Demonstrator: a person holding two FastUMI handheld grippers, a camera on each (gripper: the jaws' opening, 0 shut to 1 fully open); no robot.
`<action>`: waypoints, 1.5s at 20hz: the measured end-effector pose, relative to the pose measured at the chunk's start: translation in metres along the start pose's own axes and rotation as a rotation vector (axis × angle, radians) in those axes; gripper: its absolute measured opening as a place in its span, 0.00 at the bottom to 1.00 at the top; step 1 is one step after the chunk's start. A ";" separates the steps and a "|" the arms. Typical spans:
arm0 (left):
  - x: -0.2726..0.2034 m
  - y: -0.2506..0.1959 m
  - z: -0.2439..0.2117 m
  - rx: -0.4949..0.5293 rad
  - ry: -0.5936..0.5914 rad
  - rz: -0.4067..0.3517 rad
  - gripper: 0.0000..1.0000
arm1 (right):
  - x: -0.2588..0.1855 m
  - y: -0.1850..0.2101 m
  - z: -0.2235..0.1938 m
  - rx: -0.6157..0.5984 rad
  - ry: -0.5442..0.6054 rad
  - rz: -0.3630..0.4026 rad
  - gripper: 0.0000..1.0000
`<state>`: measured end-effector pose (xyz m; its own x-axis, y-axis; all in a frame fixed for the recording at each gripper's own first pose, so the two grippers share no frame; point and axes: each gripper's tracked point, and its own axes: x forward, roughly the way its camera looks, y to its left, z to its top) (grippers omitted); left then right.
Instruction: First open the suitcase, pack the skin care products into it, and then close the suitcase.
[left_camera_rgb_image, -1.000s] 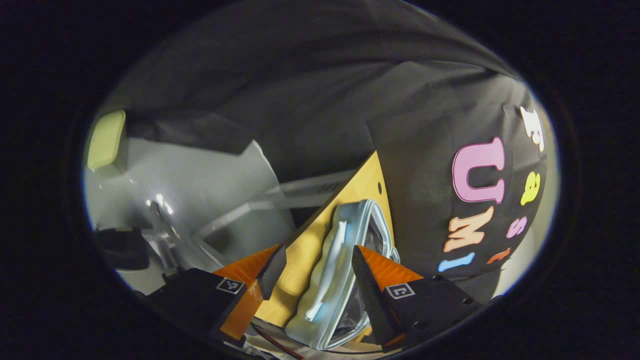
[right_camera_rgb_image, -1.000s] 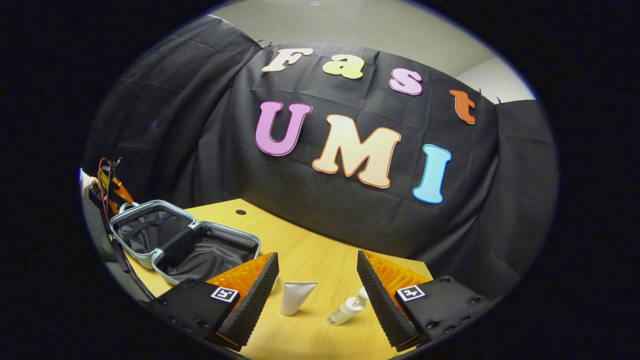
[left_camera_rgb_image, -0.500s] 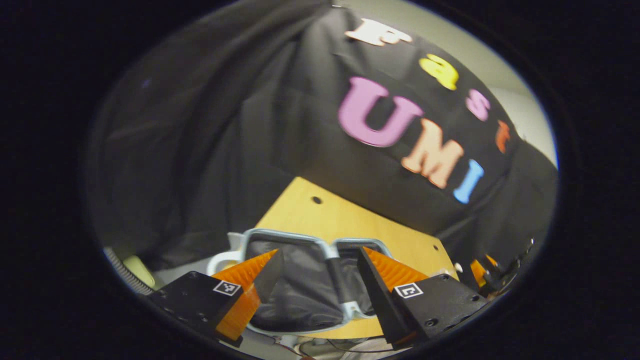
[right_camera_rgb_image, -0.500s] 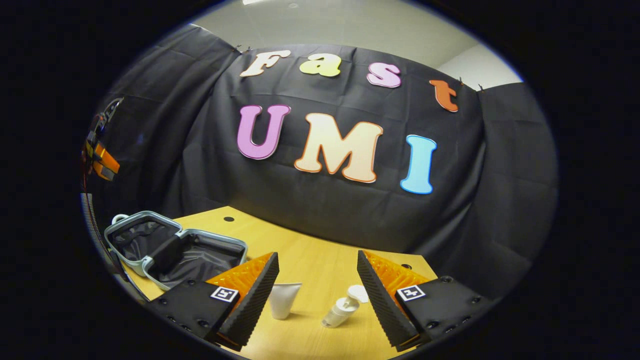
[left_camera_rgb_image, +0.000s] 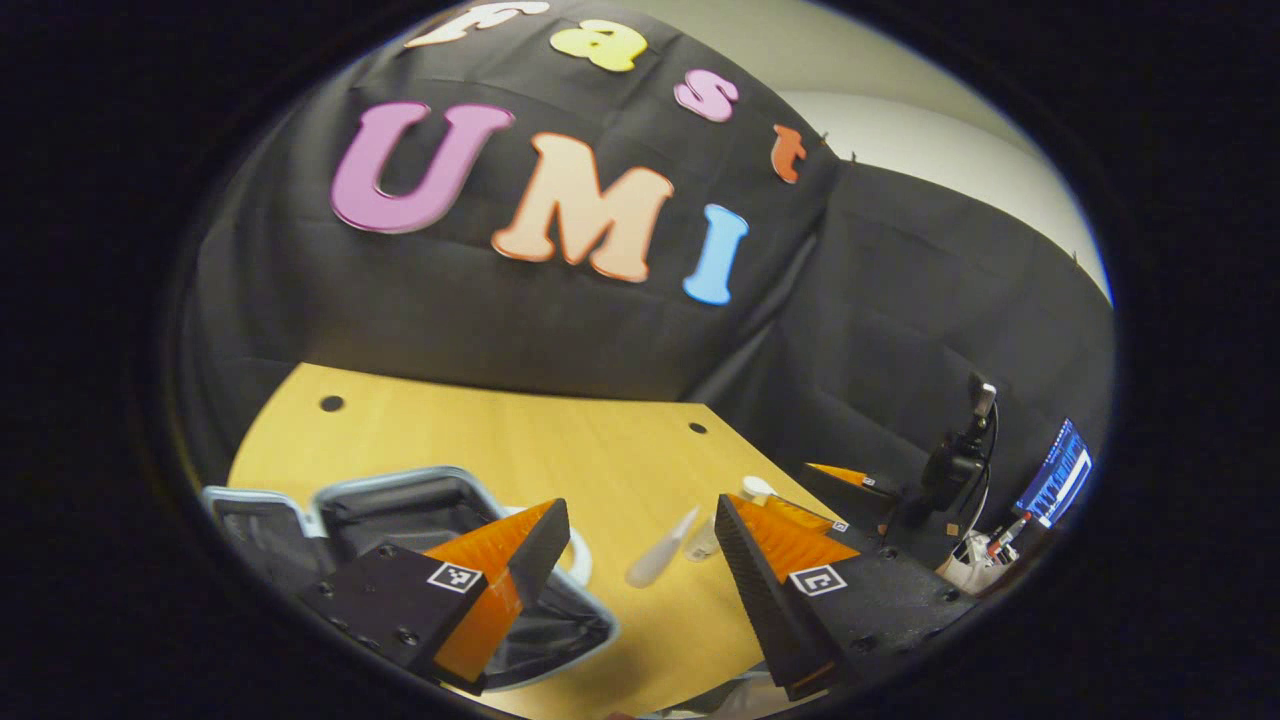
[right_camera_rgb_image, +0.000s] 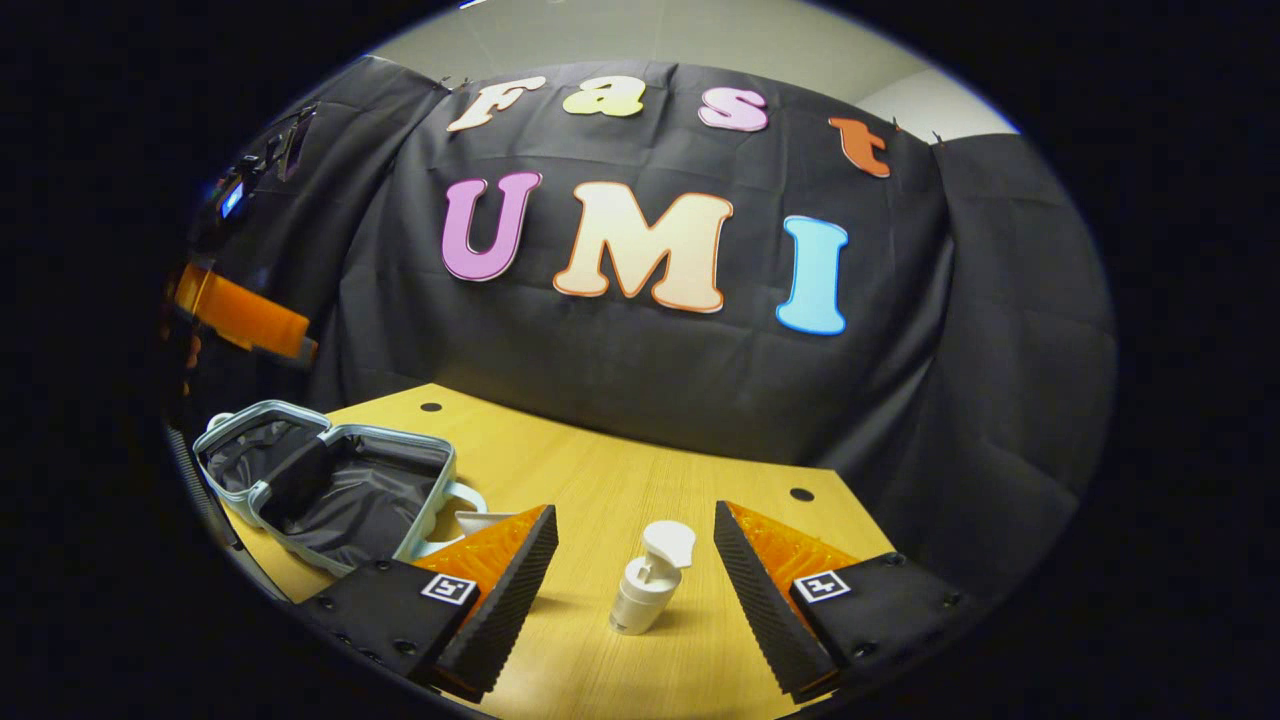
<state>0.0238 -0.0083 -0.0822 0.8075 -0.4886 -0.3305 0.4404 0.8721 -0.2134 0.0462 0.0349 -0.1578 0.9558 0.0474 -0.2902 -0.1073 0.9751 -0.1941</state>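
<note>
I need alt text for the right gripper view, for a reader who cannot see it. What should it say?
The right claw is open, low over a wooden table, with a white pump bottle standing between its fingers. To the left, a pale suitcase lies open with a dark lining. Behind the table hangs a black cloth wall.

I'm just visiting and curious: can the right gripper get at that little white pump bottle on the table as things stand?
Probably yes. The right gripper is open, and the pump bottle stands upright on the bare table right between its fingers, with nothing in the way.
</note>
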 end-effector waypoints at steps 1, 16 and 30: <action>0.014 -0.012 -0.010 -0.001 0.022 -0.020 0.95 | 0.004 -0.001 -0.009 0.011 0.011 0.003 0.99; 0.150 -0.004 -0.129 -0.130 0.130 0.079 0.93 | 0.072 -0.026 -0.130 0.126 0.187 0.058 1.00; 0.127 0.001 -0.110 -0.186 0.156 0.101 0.40 | 0.081 -0.013 -0.141 0.172 0.208 0.101 0.62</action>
<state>0.0835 -0.0725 -0.2251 0.7670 -0.4103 -0.4934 0.2692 0.9037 -0.3330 0.0863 -0.0048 -0.3104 0.8637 0.1183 -0.4899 -0.1346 0.9909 0.0021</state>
